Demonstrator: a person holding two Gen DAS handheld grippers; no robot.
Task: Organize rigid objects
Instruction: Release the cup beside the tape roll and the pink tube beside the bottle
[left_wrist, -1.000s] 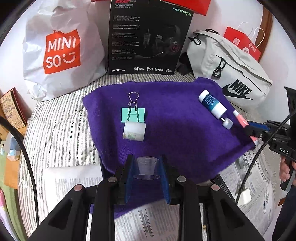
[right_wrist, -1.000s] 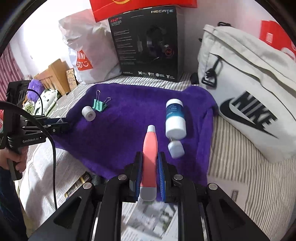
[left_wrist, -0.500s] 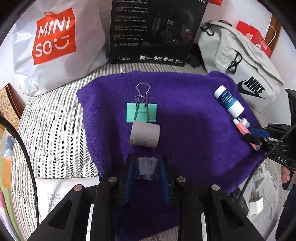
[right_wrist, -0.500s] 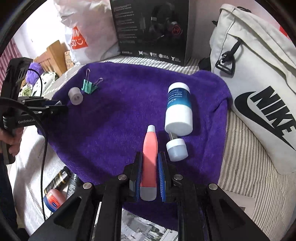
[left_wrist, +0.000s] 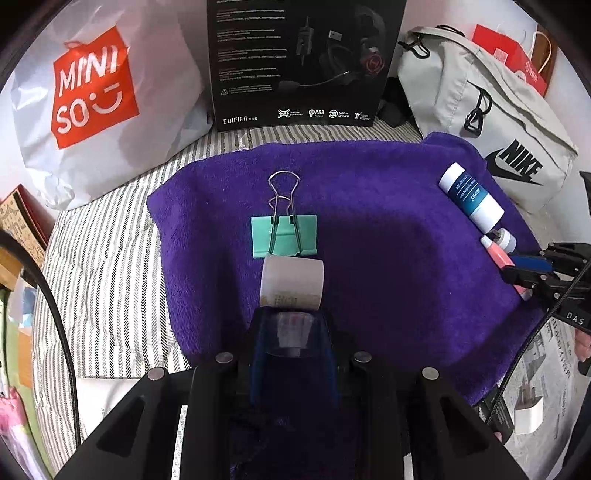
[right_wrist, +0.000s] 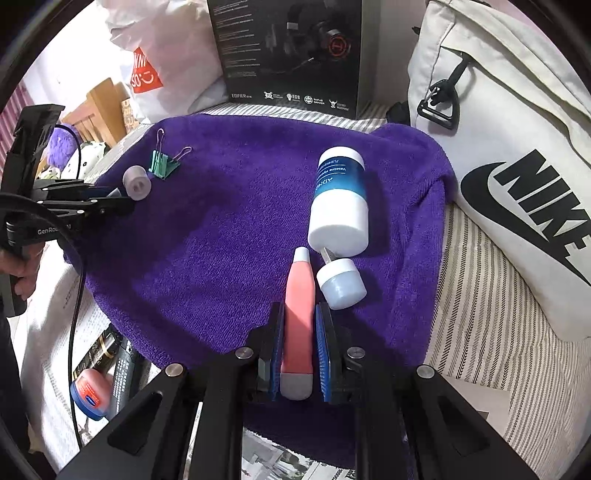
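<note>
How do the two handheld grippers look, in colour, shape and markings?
Both grippers are black frames with silver screws and blue finger pads. The left gripper carries white "GenRobot" lettering and a black cable, as the right wrist view shows. The right gripper is marked "DAS" and trails a black cable too.

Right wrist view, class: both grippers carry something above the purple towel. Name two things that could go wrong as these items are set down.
1. The right gripper holds the slim coral-pink tube right beside the white-and-blue pump bottle lying on its side; a nudge might roll it.
2. The left gripper holds a small clear plastic cup just behind the white paper roll, which lies against the mint-green binder clip; pushing forward could shove both.
</note>
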